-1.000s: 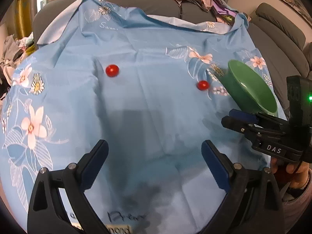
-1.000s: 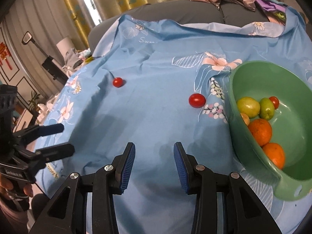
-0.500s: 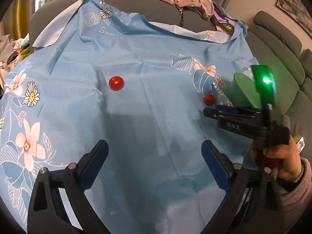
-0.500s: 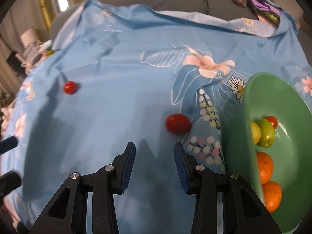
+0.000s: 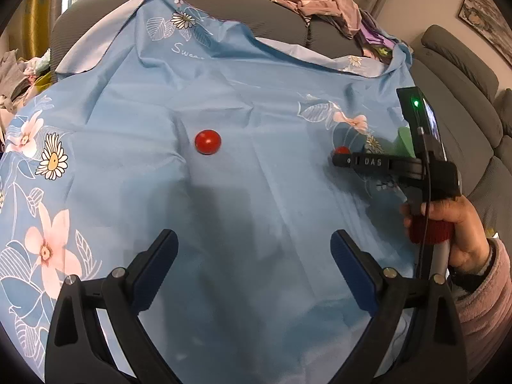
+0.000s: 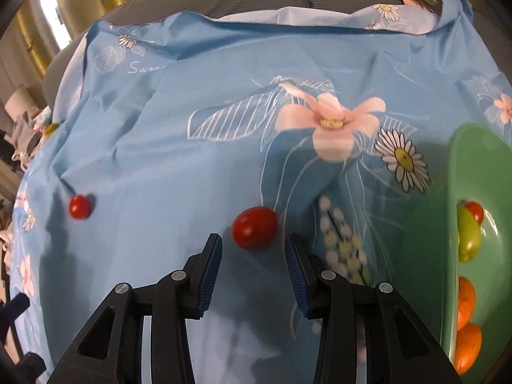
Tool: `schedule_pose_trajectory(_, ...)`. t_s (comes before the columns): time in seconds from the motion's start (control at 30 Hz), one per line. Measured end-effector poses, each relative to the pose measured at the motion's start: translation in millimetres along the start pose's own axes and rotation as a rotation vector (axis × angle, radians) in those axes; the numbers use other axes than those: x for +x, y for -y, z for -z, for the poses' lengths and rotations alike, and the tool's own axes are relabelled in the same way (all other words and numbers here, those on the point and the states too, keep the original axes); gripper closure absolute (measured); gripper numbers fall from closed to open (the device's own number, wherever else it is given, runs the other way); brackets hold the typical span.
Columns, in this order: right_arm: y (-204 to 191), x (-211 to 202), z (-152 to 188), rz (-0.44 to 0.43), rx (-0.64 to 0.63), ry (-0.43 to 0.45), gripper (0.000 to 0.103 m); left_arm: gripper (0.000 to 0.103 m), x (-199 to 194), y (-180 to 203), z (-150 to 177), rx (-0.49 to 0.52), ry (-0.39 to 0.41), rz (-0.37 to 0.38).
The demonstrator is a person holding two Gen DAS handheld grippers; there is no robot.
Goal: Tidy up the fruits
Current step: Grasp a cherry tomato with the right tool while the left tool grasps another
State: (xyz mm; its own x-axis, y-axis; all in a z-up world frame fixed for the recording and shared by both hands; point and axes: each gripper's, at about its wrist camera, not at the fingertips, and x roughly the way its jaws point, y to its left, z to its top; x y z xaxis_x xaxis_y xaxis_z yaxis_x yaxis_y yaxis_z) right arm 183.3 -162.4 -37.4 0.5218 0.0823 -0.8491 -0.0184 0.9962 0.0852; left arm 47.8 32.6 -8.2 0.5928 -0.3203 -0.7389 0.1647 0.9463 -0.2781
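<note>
Where the fruit lies: on a light blue floral cloth (image 6: 179,147) draped over a surface whose kind I cannot tell, its far edge lapping a grey sofa (image 5: 275,28).
Room: yellow curtains (image 5: 38,16) hang behind on the left; crumpled pink clothes (image 5: 323,3) sit on the sofa back.
Near fruit: a small red oval cherry tomato (image 6: 254,228) rests on the cloth just ahead of the right hand-held gripper (image 6: 254,260), its long axis running across the view, left end slightly lower.
Far fruit: a round red cherry tomato (image 5: 208,142) sits well apart, to the left.
Bowl: a green plastic bowl (image 6: 425,256) at the right holds orange, green and red fruit.
Right hand-held gripper: released, blue pads parted, nothing between them.
Left hand-held gripper (image 5: 254,254): released, spread wide above bare cloth.
</note>
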Motion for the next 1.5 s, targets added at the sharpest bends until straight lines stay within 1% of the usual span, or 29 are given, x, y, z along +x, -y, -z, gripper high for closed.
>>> schedule_pose_trajectory(0.07, -0.6, 3.7, -6.0, -0.017, 0.003, 0.006, 0.062, 0.007, 1.5, -2.5, -1.7, -0.004, 0.001, -0.003)
schedule_pose_trajectory(0.2, -6.9, 10.9, -15.9, -0.02, -0.027, -0.008, 0.062, 0.007, 8.4, -9.2, -9.2, -0.022, -0.005, -0.016)
schedule_pose_trajectory(0.23, -8.7, 11.5, -18.5, -0.036, -0.035, 0.002, 0.062, 0.007, 10.4, -10.5, -12.2, -0.026, -0.007, -0.023)
schedule_pose_trajectory(0.37, -16.3, 21.2, -31.1, -0.021, -0.069, -0.015, 0.062, 0.007, 14.4, -11.5, -22.3, -0.018, -0.005, -0.037)
schedule_pose_trajectory(0.47, -22.6, 26.9, -38.1, -0.056, -0.087, -0.016, 0.062, 0.007, 18.9, -14.2, -30.0, -0.026, -0.006, -0.051)
schedule_pose_trajectory(0.53, -27.6, 30.5, -41.8, -0.064, -0.107, 0.0, 0.062, 0.007, 22.7, -17.2, -35.2, -0.039, -0.01, -0.057)
schedule_pose_trajectory(0.6, -32.3, 34.8, -46.1, -0.051, -0.133, 0.023, 0.062, 0.007, 26.1, -18.4, -39.5, -0.048, -0.014, -0.062)
schedule_pose_trajectory(0.73, -35.8, 39.3, -52.5, -0.049, -0.156, 0.037, 0.062, 0.008, 32.2, -19.6, -49.3, -0.061, -0.014, -0.068)
schedule_pose_trajectory(0.77, -35.8, 40.0, -53.3, -0.049, -0.158, 0.042, 0.064, 0.008, 34.1, -19.1, -51.0, -0.063, -0.015, -0.074)
schedule_pose_trajectory(0.8, -36.0, 40.2, -53.3, -0.047, -0.165, 0.046, 0.07, 0.008, 36.2, -19.3, -52.6, -0.064, -0.016, -0.077)
schedule_pose_trajectory(0.83, -35.2, 40.0, -53.2, -0.046, -0.169, 0.051, 0.071, 0.008, 38.5, -19.5, -54.1, -0.066, -0.021, -0.082)
schedule_pose_trajectory(0.9, -30.4, 39.1, -52.8, -0.072, -0.161, 0.058, 0.072, 0.009, 41.5, -19.7, -56.2, -0.069, -0.026, -0.088)
schedule_pose_trajectory(1.0, -23.2, 37.3, -51.9, -0.107, -0.141, 0.057, 0.072, 0.013, 45.4, -17.6, -59.2, -0.063, -0.034, -0.094)
schedule_pose_trajectory(1.07, -16.4, 30.3, -50.5, -0.169, -0.102, 0.067, 0.072, 0.018, 49.1, -15.5, -63.1, -0.056, -0.036, -0.095)
schedule_pose_trajectory(1.13, -9.6, 17.7, -46.9, -0.22, -0.07, 0.095, 0.072, 0.023, 57.3, -12.1, -68.9, -0.044, -0.052, -0.098)
schedule_pose_trajectory(1.27, -1.4, 0.2, -37.3, -0.319, -0.026, 0.117, 0.072, 0.028, 77.4, -9.7, -79.2, -0.025, -0.081, -0.143)
schedule_pose_trajectory(1.33, 1.1, -7.1, -32.9, -0.343, -0.027, 0.132, 0.072, 0.03, 87.2, -11.0, -82.6, -0.022, -0.095, -0.16)
schedule_pose_trajectory(1.43, 2.2, -13.0, -29.6, -0.382, -0.025, 0.141, 0.072, 0.038, 103.1, -12.2, -84.8, -0.01, -0.132, -0.189)
schedule_pose_trajectory(1.5, 1.6, -17.6, -28.0, -0.407, -0.028, 0.151, 0.072, 0.042, 110.4, -13.8, -85.3, -0.007, -0.146, -0.207)
